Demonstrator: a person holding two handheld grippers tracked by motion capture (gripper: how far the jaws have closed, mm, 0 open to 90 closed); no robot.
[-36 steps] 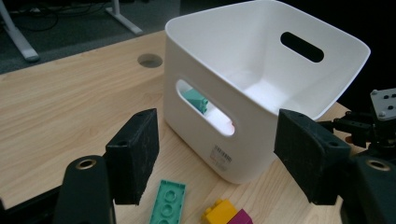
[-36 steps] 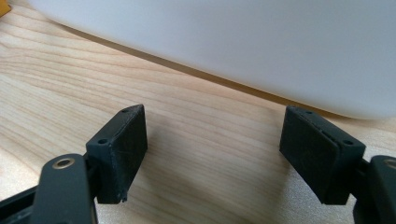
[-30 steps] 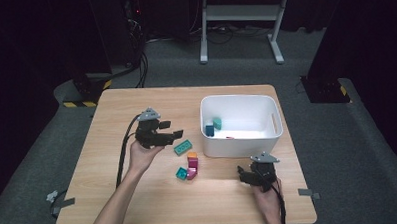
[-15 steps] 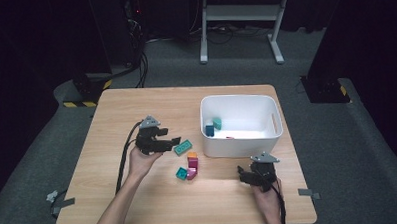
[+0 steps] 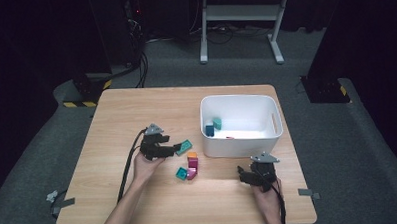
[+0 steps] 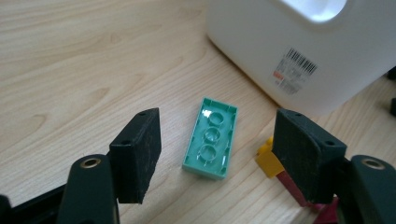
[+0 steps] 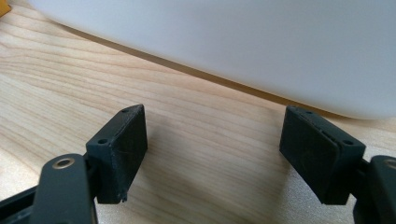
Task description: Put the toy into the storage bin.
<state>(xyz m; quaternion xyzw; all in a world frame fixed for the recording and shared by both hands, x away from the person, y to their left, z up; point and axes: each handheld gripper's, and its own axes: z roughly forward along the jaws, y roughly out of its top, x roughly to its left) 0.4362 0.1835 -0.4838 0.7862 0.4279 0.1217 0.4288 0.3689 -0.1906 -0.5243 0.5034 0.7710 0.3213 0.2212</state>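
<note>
From above, the left gripper (image 5: pixel 177 149) hovers open at the green brick (image 5: pixel 184 147) beside the white bin (image 5: pixel 274 120). Its own view has the brick (image 6: pixel 211 138) upside down between spread jaws, untouched: next, lower and close. The right gripper (image 7: pixel 212 156) rests open, empty

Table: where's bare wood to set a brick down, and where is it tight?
Free: the table's whole left and far side, left of the white bin, and the near edge between the forearms. Crowded: beside the bin, around the green brick and the small brick pile.
</note>
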